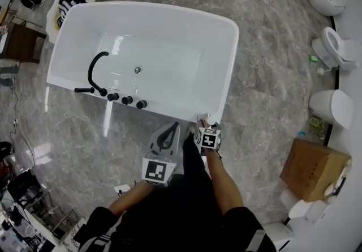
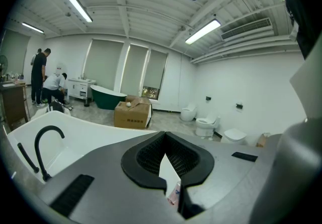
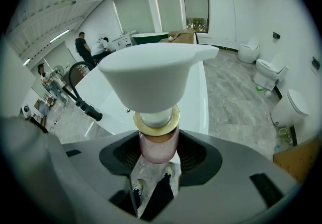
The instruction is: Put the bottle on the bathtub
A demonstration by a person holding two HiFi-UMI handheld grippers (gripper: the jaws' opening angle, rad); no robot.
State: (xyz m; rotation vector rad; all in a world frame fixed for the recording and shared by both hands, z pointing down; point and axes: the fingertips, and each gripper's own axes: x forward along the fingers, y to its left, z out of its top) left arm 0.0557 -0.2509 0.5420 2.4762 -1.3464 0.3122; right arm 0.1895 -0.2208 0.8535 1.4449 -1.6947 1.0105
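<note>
- Presently the bottle (image 3: 156,143), pink-bodied with a gold collar and a white pump head, stands upright in the right gripper (image 1: 207,129), whose jaws press on the pink body from both sides.
- Seen from the head view, it hangs at the near right corner of the bathtub (image 1: 232,52), with the pump head right by the rim. Whether its base touches the rim cannot be told. The right gripper view shows floor and the person's shoes below the jaws, so I judge it not yet set down.
- Just beside it, on the person's side of the tub wall, the left gripper (image 1: 168,133) holds nothing, its jaw tips drawn together.
- On the near rim, well off to the left, sit the black faucet (image 1: 97,72) and its knobs (image 1: 127,99), so the corner rim looks free for the bottle.
- As for progress, the pickup and most of the carry look done. What is left is to lower the base onto the flat of the rim, let the jaws open, and draw the gripper back without tipping the top-heavy pump.
</note>
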